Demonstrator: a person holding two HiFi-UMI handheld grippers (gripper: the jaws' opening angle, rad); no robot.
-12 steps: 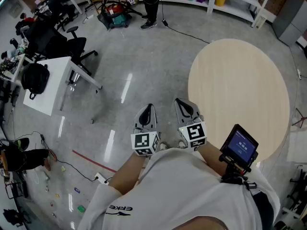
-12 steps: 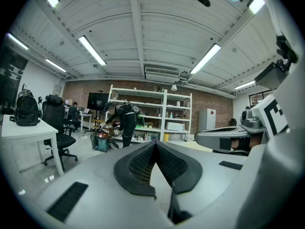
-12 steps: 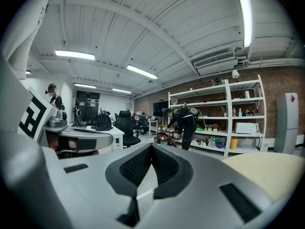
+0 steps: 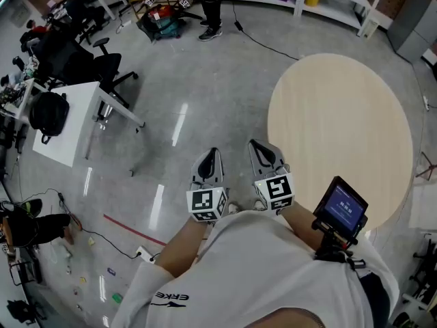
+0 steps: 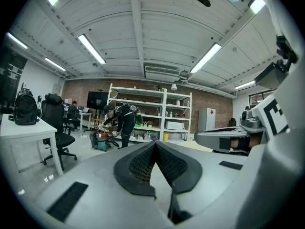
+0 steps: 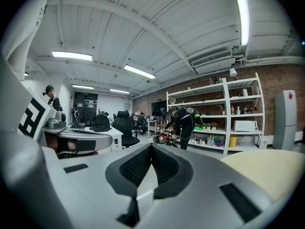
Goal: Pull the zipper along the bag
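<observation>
No bag or zipper shows in any view. In the head view my left gripper point(image 4: 213, 152) and right gripper point(image 4: 253, 144) are held side by side close to my chest, above the grey floor, both pointing away from me. Each is shut with nothing between its jaws. In the left gripper view the left gripper point(image 5: 155, 144) has its dark pads pressed together, and the same holds for the right gripper point(image 6: 151, 147) in the right gripper view. Both gripper views look level across the room.
A round pale wooden table point(image 4: 339, 125) stands ahead to the right. A white desk point(image 4: 74, 118) with a black backpack point(image 4: 48, 113) and office chairs point(image 4: 102, 67) is at the left. A person point(image 5: 123, 122) bends over by white shelving point(image 6: 224, 113) at the far wall. A small screen point(image 4: 341, 207) sits on my right arm.
The grippers stay where they were. The view has shifted very slightly, and the person at the far shelving has moved a little.
</observation>
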